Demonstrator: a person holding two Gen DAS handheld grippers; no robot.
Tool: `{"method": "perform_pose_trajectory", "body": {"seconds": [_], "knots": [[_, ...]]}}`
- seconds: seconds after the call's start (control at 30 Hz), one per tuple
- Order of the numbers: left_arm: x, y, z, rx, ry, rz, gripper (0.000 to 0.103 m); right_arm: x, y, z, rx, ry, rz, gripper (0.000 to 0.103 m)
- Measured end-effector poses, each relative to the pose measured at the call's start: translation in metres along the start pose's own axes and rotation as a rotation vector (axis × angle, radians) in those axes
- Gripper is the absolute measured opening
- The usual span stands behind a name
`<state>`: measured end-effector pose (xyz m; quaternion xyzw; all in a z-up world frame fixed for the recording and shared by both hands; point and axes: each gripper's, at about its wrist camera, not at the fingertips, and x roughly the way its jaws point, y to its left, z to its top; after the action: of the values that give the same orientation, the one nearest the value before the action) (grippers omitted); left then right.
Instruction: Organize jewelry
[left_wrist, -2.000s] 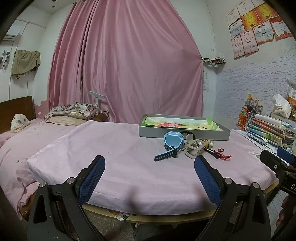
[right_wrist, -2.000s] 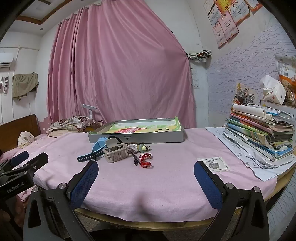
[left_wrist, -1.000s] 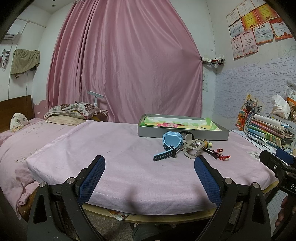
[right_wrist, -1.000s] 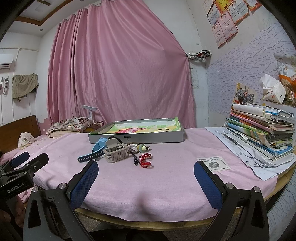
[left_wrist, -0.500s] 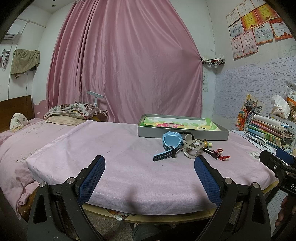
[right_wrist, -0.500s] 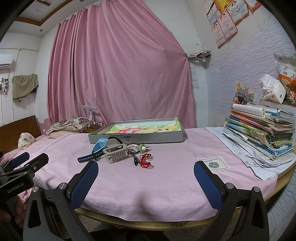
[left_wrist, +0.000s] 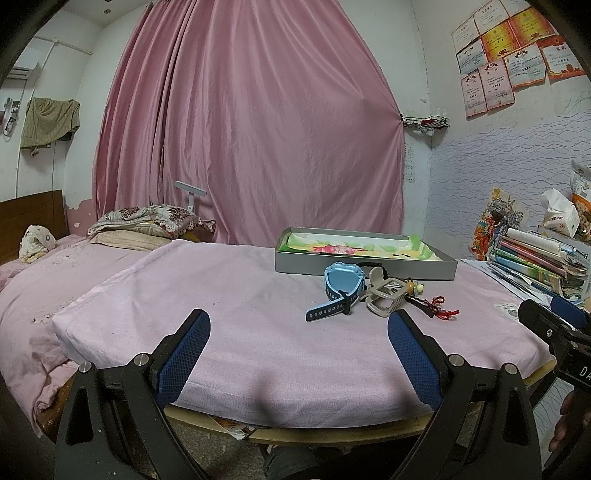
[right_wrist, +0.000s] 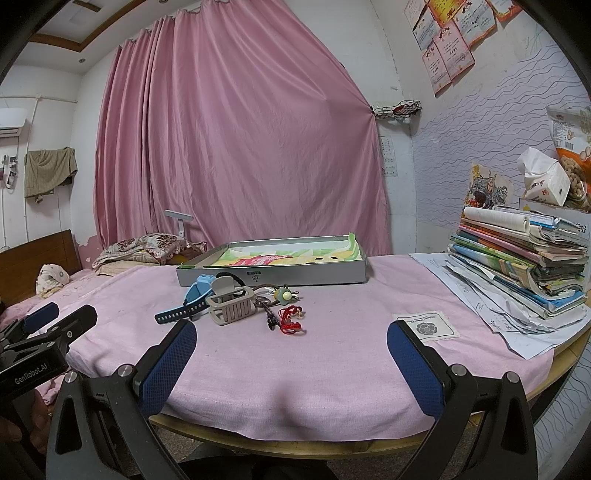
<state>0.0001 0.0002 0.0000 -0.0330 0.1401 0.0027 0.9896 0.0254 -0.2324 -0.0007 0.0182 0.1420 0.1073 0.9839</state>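
Both tongs spread wide, nothing between the pads. Left gripper (left_wrist: 297, 352) and right gripper (right_wrist: 291, 363) hover at the near table edge, well short of the pile. No step begun yet imo.

Jewelry sits mid-table in one clump, just in front of the shallow grey metal tray w/ colourful paper liner (right_wrist: 273, 275): light-blue plastic kids' watch w/ dark perforated strap (left_wrist: 341, 286), beige plastic claw hair clip (right_wrist: 231, 304) touching it, small green round charm (right_wrist: 283, 294), dark cord piece (right_wrist: 270, 318), red knotted string bracelet (right_wrist: 290, 323). Tray looks like the destination; nothing jewelry-like visible in it.

Risks:
- Items overlap/tangle. Grab the watch and the clip or cord may drag along, then drop off mid-carry.
- Red bracelet is thin and flat on soft cloth, so pads may pinch fabric too and pull the whole cover, shifting everything.
- Tray has a raised rim; low carry could clip it and shove the tray back.
- Both grippers aiming at the same clump means collision chance. One at a time is safer.

Surface: round table under a pink cloth cover (right_wrist: 332, 354), loose and wrinkled at the edge. Tall stack of books and papers (right_wrist: 517, 266) on the right, small white card w/ dark flower print (right_wrist: 426, 326) near the right gripper.

Room: bedroom, pink curtain (left_wrist: 251, 129), bed w/ pillows on the left, certificates on the wall. Light dim-ish.
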Motion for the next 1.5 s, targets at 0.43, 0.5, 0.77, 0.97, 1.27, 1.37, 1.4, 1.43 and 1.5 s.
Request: {"method": "perform_pose_trajectory", "body": {"seconds": [0.43,0.5,0.77,0.97,1.27,1.37,1.4,1.43,1.5], "knots": [[0.0,0.0,0.0,-0.001,-0.001,-0.001,0.094,0.0,0.0,0.0,0.001,0.001,0.001,0.103],[0.0,0.0,0.0,0.0,0.0,0.0,0.094,0.0,0.0,0.0,0.001,0.0,0.001,0.103],[0.0,0.0,0.0,-0.001,-0.001,-0.001,0.094,0.0,-0.001,0.0,0.002,0.001,0.001,0.103],[0.0,0.0,0.0,-0.001,0.0,0.0,0.094,0.0,-0.001,0.0,0.002,0.0,0.001,0.103],[0.002,-0.001,0.0,-0.004,0.001,0.003,0.094,0.001,-0.002,-0.001,0.004,0.002,0.003,0.103],[0.004,-0.004,0.001,-0.005,0.009,0.001,0.094,0.001,-0.003,0.0,0.002,0.0,-0.002,0.103],[0.005,-0.002,0.0,-0.005,0.009,0.001,0.094,0.001,-0.003,0.001,0.002,0.0,-0.002,0.103],[0.006,-0.001,0.0,-0.006,0.012,0.002,0.094,0.001,-0.003,0.001,0.002,-0.002,-0.004,0.103],[0.01,0.0,0.001,-0.008,0.016,0.001,0.094,0.004,-0.003,-0.001,-0.001,-0.005,-0.008,0.103]]}}
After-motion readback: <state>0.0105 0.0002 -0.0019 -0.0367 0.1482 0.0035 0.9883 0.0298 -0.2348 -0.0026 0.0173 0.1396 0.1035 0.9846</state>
